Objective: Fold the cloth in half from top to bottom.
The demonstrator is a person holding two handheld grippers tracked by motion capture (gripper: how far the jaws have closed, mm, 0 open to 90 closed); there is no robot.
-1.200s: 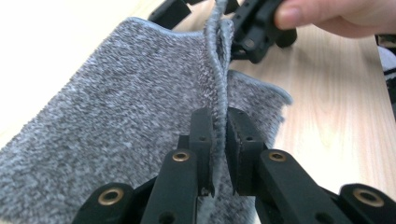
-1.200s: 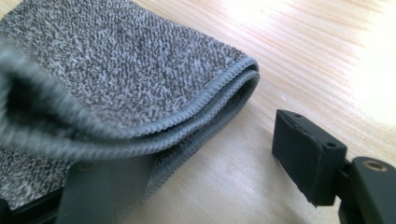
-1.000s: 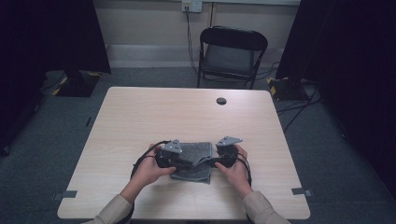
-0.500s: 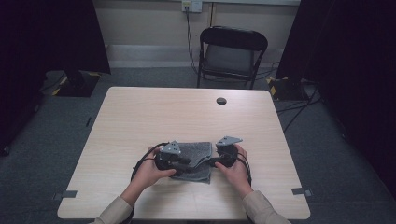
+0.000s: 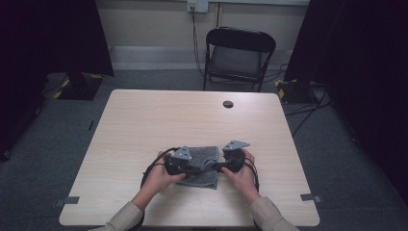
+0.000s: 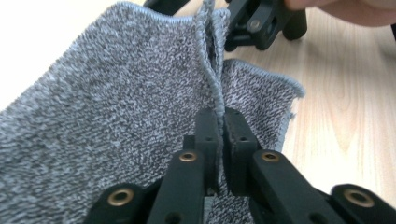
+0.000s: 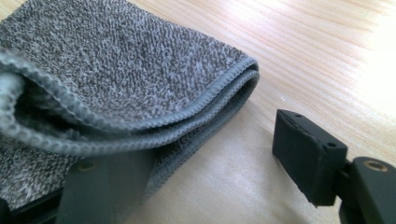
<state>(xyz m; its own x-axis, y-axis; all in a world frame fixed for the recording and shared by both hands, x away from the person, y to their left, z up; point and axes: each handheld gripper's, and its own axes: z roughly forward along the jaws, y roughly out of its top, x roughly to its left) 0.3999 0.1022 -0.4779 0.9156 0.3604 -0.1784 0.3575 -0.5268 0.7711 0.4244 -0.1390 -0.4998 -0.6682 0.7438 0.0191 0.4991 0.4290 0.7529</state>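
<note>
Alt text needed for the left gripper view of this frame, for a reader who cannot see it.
The left gripper has its two black jaws shut on a raised hemmed edge of a grey knitted cloth, which drapes to the left. Behind the cloth sits the other gripper, over a light wooden table.

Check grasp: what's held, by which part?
Left gripper is shut on the grey cloth, pinching its hemmed edge. Right gripper is open at the folded corner, holding nothing.
</note>
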